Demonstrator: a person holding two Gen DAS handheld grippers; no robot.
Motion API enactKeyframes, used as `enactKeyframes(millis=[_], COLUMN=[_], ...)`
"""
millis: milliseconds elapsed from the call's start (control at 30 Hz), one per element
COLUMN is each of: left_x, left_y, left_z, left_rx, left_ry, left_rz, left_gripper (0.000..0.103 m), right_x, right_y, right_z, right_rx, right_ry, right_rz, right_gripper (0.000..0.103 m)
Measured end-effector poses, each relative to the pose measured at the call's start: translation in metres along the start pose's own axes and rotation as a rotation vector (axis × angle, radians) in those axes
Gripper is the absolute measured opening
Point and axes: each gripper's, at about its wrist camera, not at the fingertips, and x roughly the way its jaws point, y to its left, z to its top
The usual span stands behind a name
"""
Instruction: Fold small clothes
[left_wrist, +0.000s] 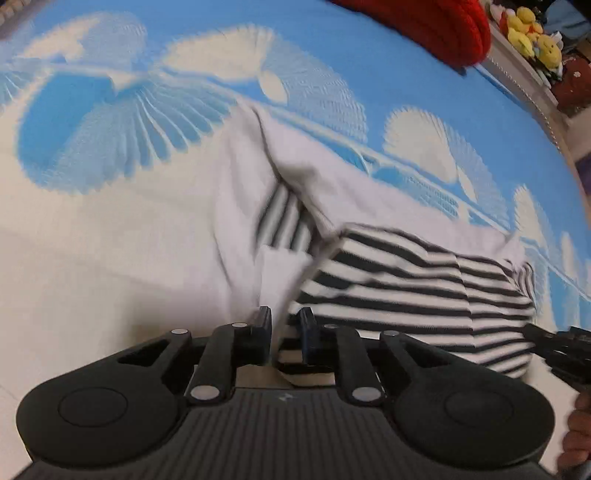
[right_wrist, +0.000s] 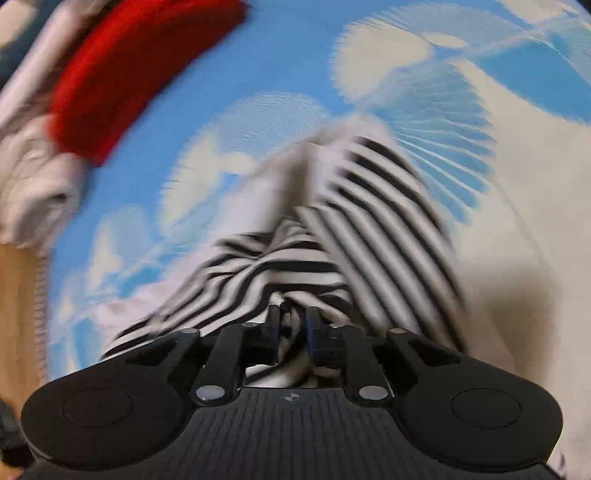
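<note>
- A striped garment (left_wrist: 413, 284), black and white with plain white parts, was seen crumpled on a bedspread (left_wrist: 221, 66) printed in blue and cream.
- In the left wrist view, the left gripper (left_wrist: 286, 325) was pointed steeply down at the near edge of the garment.
- Its fingers (left_wrist: 264, 321) were set close together, and a white and striped fold of the cloth was seen running down between them; the fold appeared to be pinched, though the contact itself was blurred.
- In the right wrist view, the right gripper (right_wrist: 292, 325) was placed at another bunched part of the garment (right_wrist: 280, 266).
- The right fingers (right_wrist: 314, 325) were also narrowly set, and a twist of striped cloth was caught between them.
- The right gripper (left_wrist: 557, 345) was seen also at the right edge of the left wrist view, at the side of the striped cloth, with part of a hand (left_wrist: 580, 432) below it.
- A red knitted item (left_wrist: 424, 26) was laid on the far part of the bedspread, well apart from the garment.
- Yellow plush toys (left_wrist: 532, 33) were seen beyond the edge of the bed.
- In the right wrist view, a white cloth pile (right_wrist: 33, 184) was seen just beside the red item (right_wrist: 136, 74).
- Both views were blurred.
</note>
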Motion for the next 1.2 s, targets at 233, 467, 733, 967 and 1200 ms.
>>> enactKeyframes(millis=[233,467,733,967,1200], left_x=[-0.060,-0.003,-0.001,-0.021,-0.001], left_y=[-0.037,-0.060,-0.054,-0.063,-0.080], left_z=[0.001,-0.013,-0.020,-0.040,-0.091], left_rx=[0.170,0.261,0.272,0.371,0.634], left_ry=[-0.254,-0.121,-0.098,-0.114,-0.042], left_rz=[-0.091,-0.055,0.066,-0.095,0.085], left_gripper=[0.035,0.034,0.034,0.035,0.048], right_x=[-0.060,-0.016,0.018,0.000,0.004], right_y=[0.034,0.046,0.036,0.058,0.055], right_z=[-0.002,-0.019,-0.022,-0.038,-0.059], right_rx=[-0.216,-0.365,-0.312,-0.491,-0.603], right_ry=[-0.339,-0.088,0.009,-0.028,0.031], right_rz=[-0.079,0.121,-0.047,0.028,-0.101], right_gripper=[0.031,0.034,0.030,0.038,0.035])
